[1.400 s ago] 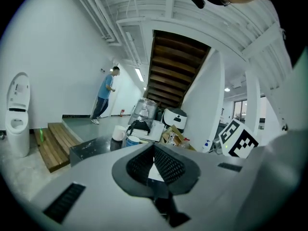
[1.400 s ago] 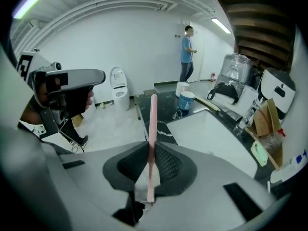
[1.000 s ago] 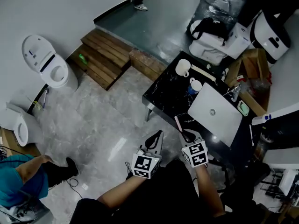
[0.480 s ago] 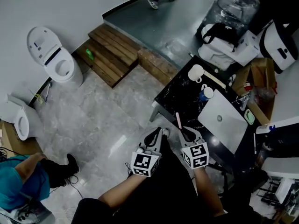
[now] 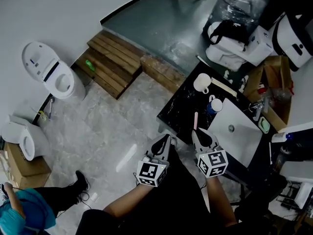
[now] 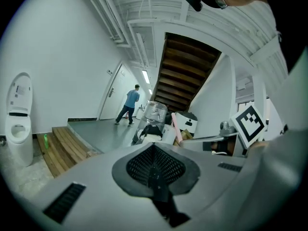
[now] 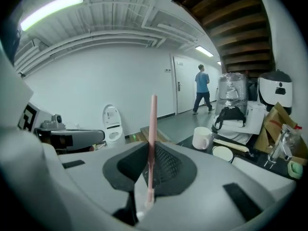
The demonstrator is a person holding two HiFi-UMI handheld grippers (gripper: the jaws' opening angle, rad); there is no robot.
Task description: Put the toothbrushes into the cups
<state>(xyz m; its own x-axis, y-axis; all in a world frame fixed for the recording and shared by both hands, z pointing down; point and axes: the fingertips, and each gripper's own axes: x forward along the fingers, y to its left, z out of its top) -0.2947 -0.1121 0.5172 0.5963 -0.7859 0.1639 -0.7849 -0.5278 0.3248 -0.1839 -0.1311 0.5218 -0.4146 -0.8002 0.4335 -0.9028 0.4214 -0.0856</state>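
My right gripper (image 5: pixel 199 135) is shut on a pink toothbrush (image 5: pixel 195 121) and holds it over the near edge of the black table (image 5: pixel 182 112). In the right gripper view the pink toothbrush (image 7: pixel 152 134) stands upright between the jaws of my right gripper (image 7: pixel 150 163). A white mug (image 5: pixel 201 82) and a blue-and-white cup (image 5: pixel 214 105) stand on the table beyond it, seen too as the mug (image 7: pixel 202 137) and the cup (image 7: pixel 223 153). A cream toothbrush (image 5: pixel 226 86) lies by the mug. My left gripper (image 5: pixel 163 142) is shut and empty off the table's left, its jaws (image 6: pixel 155 170) pressed together.
A silver laptop (image 5: pixel 238 131) lies shut on the table right of the cups. Cardboard boxes (image 5: pixel 268 77) and a water bottle (image 5: pixel 239 1) crowd the far right. Wooden steps (image 5: pixel 111 65) and a white toilet (image 5: pixel 53 75) stand to the left. A person (image 5: pixel 24 212) crouches at the lower left.
My right gripper has carried the pink toothbrush forward and right, over the table toward the cups. The left gripper stayed put. The person at lower left has drawn back toward the corner.
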